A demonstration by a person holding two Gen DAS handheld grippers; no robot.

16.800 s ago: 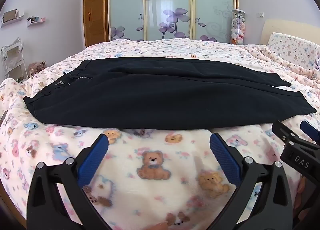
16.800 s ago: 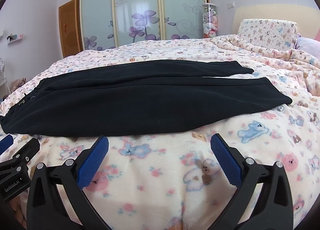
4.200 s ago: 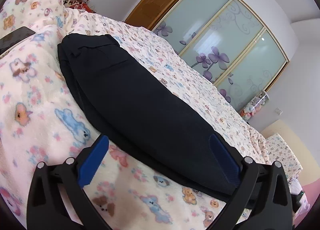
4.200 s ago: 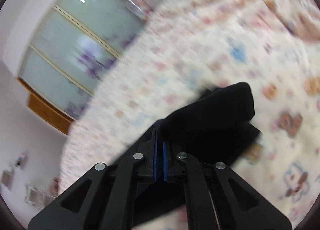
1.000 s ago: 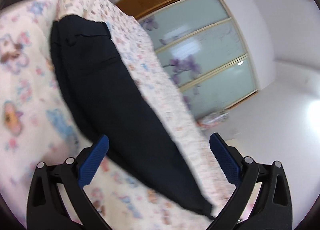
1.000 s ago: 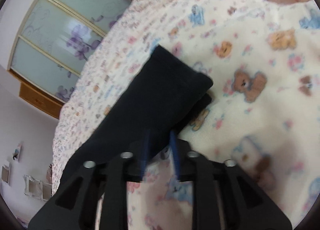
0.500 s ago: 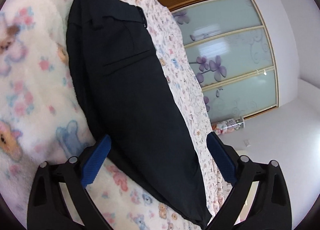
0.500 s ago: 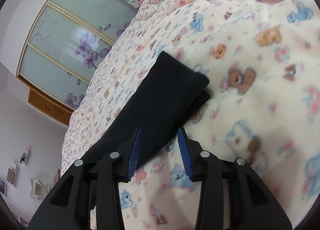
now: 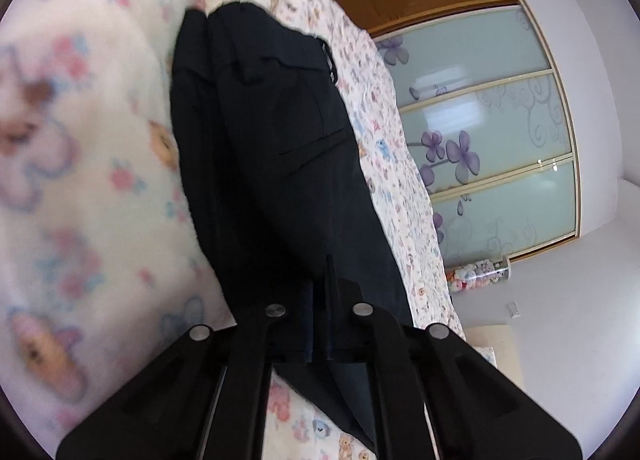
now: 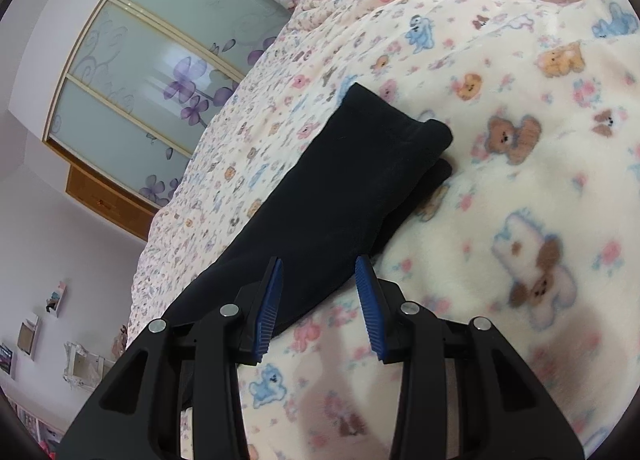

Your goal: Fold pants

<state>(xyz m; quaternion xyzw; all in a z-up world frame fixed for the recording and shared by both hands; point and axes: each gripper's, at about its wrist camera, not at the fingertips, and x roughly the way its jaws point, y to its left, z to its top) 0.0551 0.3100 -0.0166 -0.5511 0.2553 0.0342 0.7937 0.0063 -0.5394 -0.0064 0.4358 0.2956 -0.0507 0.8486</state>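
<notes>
Now left claw (image 9: 319, 300) clamped — pants (image 9: 280, 164), previously wide

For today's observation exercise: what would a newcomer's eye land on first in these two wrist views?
The black pants lie lengthwise across the teddy-bear blanket, dark against the pale print. The left gripper has just closed on their edge, while the right gripper hangs open near the cuffs. Behind stands a flower-patterned glass wardrobe.

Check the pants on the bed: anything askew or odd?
At the leg ends, the two hems don't line up: the lower layer juts out past the upper one. Otherwise the pants lie flat on the blanket.
</notes>
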